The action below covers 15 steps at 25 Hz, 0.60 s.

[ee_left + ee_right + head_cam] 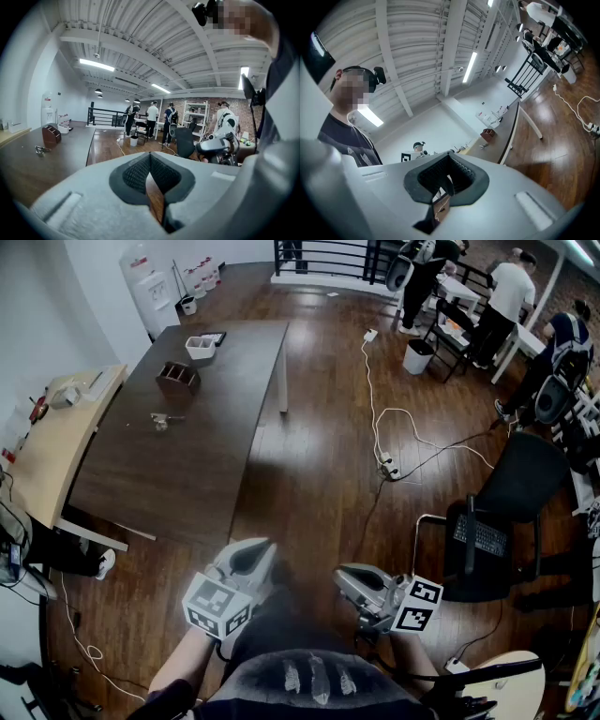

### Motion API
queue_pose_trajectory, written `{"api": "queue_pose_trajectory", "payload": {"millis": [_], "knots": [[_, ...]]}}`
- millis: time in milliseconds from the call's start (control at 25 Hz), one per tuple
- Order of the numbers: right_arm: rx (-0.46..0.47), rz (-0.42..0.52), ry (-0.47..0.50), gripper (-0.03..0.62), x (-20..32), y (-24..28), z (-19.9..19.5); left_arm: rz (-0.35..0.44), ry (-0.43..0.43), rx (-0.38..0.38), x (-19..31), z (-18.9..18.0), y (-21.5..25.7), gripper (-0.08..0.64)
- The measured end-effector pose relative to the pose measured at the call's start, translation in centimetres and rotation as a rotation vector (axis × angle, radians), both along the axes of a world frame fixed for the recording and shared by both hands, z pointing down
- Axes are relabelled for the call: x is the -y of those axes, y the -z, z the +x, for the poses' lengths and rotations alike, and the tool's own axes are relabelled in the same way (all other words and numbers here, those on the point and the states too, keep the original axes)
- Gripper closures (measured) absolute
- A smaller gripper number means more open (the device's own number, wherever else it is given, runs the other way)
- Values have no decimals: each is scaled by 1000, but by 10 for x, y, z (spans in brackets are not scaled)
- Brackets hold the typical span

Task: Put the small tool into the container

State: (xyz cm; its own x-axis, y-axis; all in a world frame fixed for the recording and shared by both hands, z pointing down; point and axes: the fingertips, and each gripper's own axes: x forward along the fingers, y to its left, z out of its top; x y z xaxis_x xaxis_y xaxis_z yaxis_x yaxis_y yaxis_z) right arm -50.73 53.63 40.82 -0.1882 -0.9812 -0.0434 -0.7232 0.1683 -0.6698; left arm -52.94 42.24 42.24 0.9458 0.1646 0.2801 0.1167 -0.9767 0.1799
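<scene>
A small metal tool lies on the dark brown table, far ahead of both grippers. Behind it stands a brown container, and further back a white container. My left gripper and right gripper hang close to my body over the wooden floor, away from the table. Both are shut with nothing between the pads. In the left gripper view, my left gripper faces along the room, with the tool and brown container at the left. In the right gripper view, my right gripper sees the brown container far off.
A light wooden desk adjoins the table on the left. A black office chair stands at the right. A white cable and power strip lie on the floor. A white bin, desks and several people are at the back right.
</scene>
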Motion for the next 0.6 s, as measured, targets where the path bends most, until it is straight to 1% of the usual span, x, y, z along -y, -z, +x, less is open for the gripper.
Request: {"api": "queue_pose_trajectory", "payload": {"millis": [120,200,360,480,600], "knots": [[-23,-52,-47,592,20,-1,15,-68,-39,-17,23,24,-3,558],[-39,-76,-56,592,42,0,25,-114,-54,-22,39,40,-6,558],[-81,-97,-13,593,103,5,48,-154,-63,-47,78,77,-5,558],[-132,-114,15,592,148,5,60,-189,-98,-59,105,99,-6,558],[-152,-103,41,592,181,5,72,-205,-120,-68,128,117,-5,558]]}}
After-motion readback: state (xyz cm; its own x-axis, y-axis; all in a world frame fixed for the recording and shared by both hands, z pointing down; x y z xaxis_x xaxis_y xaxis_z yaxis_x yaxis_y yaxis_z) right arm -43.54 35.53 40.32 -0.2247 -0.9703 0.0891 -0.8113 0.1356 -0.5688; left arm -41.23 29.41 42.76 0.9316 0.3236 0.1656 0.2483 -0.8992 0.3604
